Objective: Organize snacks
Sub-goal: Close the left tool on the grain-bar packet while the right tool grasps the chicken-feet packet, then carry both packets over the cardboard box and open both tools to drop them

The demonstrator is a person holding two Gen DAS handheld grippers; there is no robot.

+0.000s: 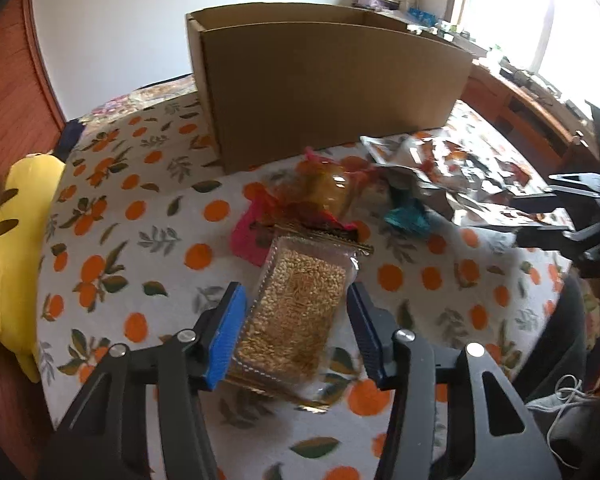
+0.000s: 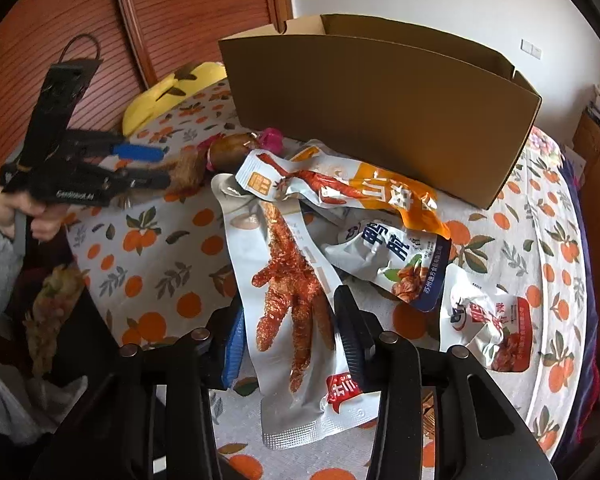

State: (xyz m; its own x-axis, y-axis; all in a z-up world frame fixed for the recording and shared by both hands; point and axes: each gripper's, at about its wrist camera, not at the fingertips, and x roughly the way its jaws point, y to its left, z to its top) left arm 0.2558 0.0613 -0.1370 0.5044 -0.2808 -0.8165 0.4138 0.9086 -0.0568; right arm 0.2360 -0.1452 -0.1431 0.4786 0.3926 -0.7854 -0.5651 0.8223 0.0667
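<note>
Orange-print tablecloth (image 1: 140, 240); cardboard box (image 1: 332, 92) at 12 o'clock. My left gripper (image 1: 296, 320) clamps the grain packet (image 1: 296, 312), right gripper (image 2: 288, 336) the chicken-foot pouch (image 2: 288, 292). Both probably box-bound.

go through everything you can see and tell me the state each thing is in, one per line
Cardboard box: open on top, upright on the table.
Clear grain packet: sealed, between the left claw's pads, lifted at an angle.
Chicken-foot pouch: sealed, crumpled, pinched in the right claw.
Orange pouch: sealed, lying on the pile.
White duck pouch: sealed, lying flat.
Tablecloth: spread over the table.
</note>
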